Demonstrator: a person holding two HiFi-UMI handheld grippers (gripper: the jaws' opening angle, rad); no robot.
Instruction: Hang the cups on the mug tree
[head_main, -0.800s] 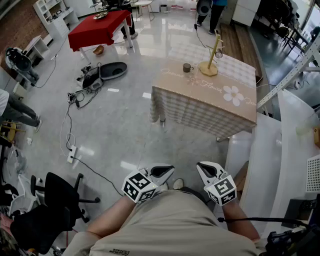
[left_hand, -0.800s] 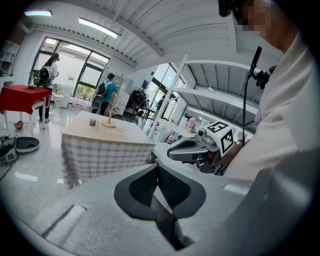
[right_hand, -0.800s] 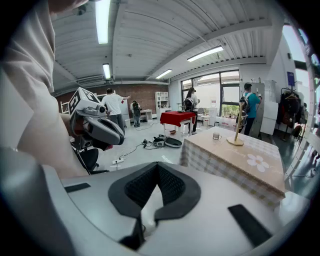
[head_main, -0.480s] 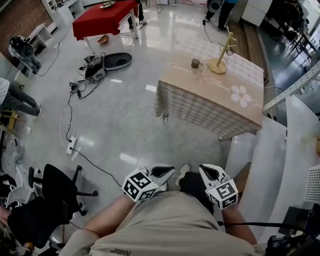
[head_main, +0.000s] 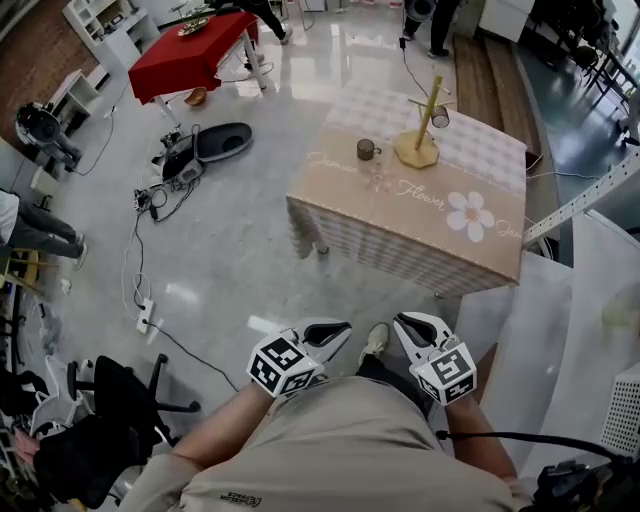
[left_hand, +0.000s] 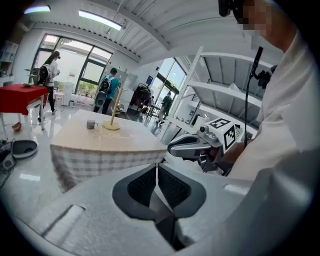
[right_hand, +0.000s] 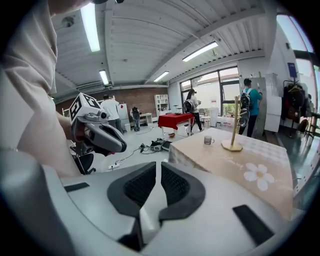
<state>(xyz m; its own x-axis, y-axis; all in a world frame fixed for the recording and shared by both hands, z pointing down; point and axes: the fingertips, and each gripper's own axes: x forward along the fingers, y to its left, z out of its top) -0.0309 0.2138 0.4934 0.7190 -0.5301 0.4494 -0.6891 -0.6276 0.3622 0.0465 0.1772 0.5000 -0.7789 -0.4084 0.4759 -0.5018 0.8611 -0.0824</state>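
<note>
Wooden mug tree, cup near it on the desk; my left tongs and right tongs, well away, closed empty.

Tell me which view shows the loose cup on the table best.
The head view: the cup stands in the open on the table, beside the mug tree. Both gripper views show it far off and side-on.
</note>
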